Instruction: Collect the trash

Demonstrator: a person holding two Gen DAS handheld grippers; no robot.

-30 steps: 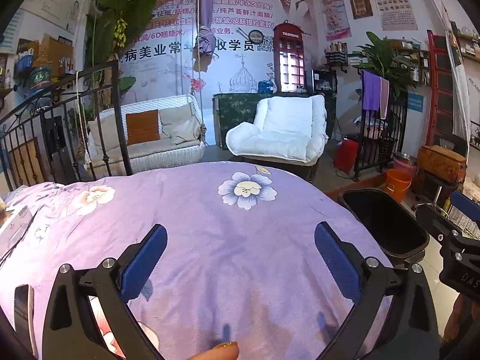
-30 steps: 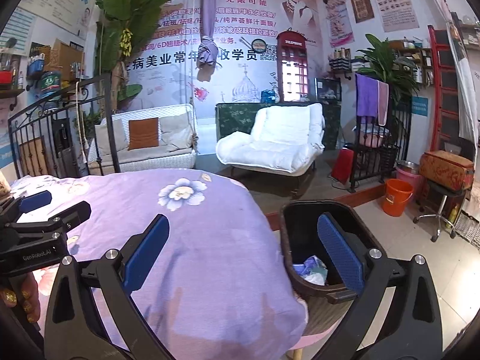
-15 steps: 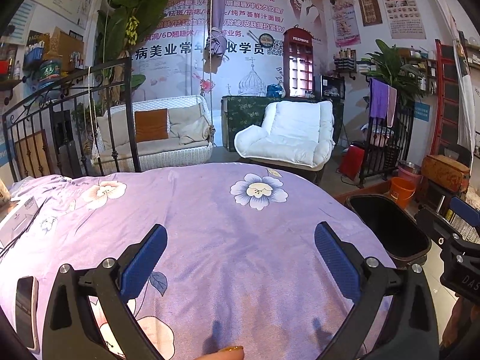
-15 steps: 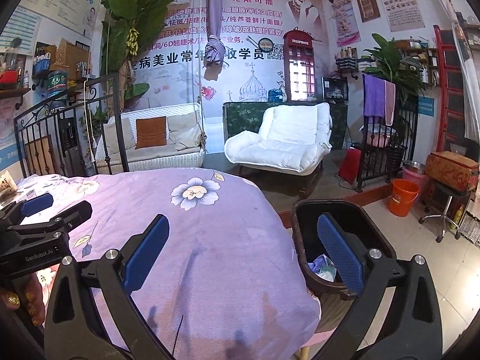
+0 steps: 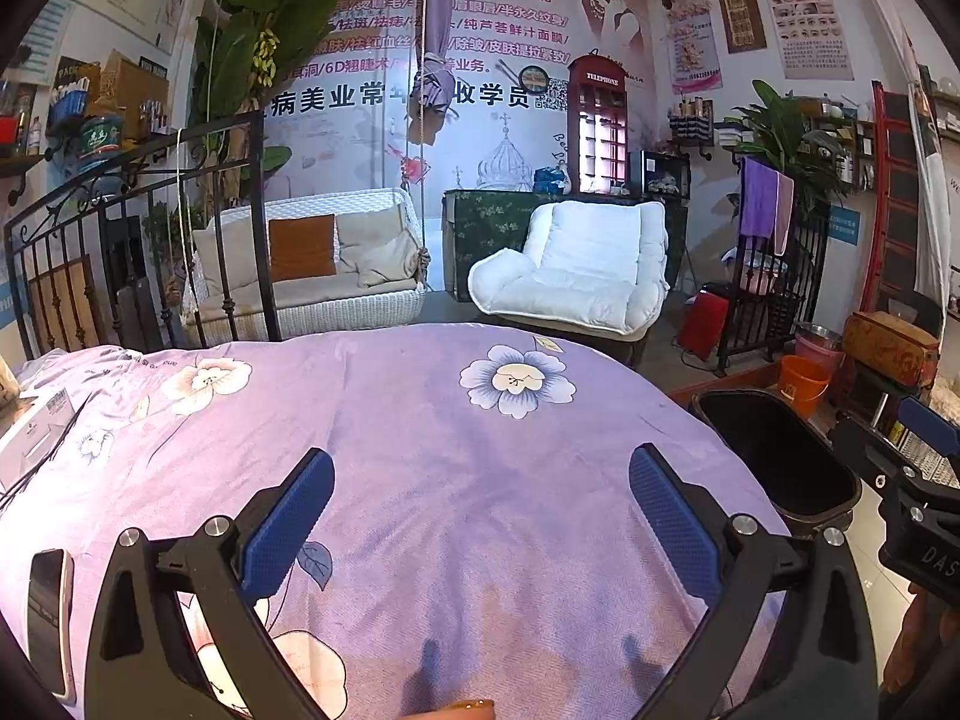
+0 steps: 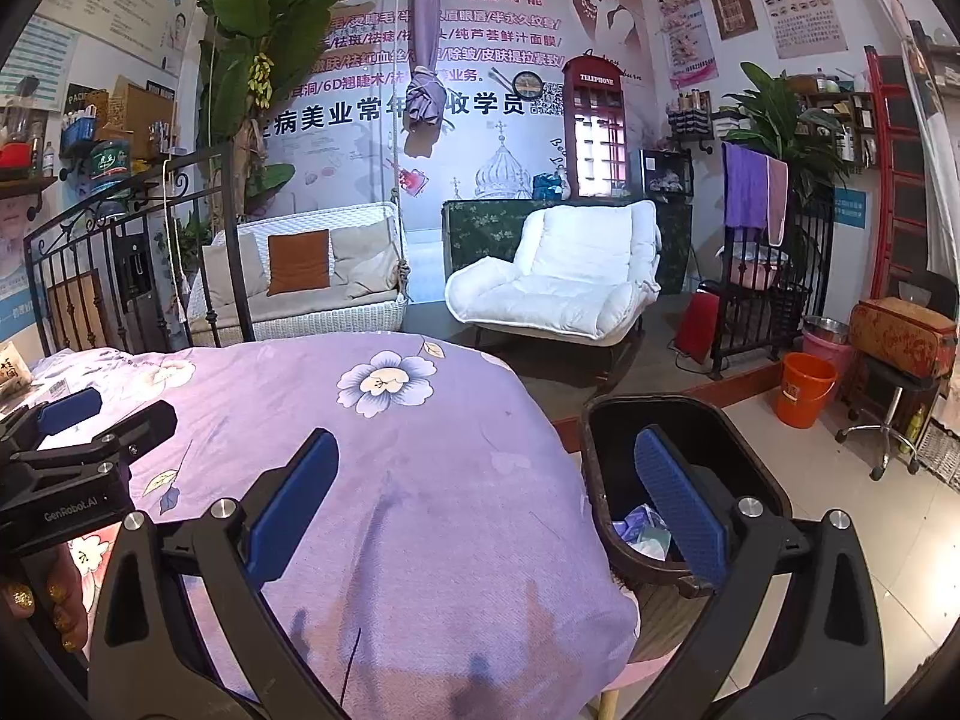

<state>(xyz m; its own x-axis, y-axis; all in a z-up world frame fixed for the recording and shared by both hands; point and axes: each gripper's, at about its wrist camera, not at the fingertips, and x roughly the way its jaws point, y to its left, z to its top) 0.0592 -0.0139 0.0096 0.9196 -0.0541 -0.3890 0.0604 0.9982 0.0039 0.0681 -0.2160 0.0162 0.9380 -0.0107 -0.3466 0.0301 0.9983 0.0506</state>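
Both grippers hover over the purple cloth with fingers spread wide and nothing between them: the left gripper above the middle of the table, the right gripper at its edge beside the bin. Trash lies crumpled at the bottom of the bin, which stands on the floor against the table. A phone rests on the cloth by the left gripper.

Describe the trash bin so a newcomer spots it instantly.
Start at the table under the purple floral cloth; just off its right edge, on the floor, stands the trash bin. It is dark, open-topped, with crumpled wrappers inside, unlike the orange bucket behind.
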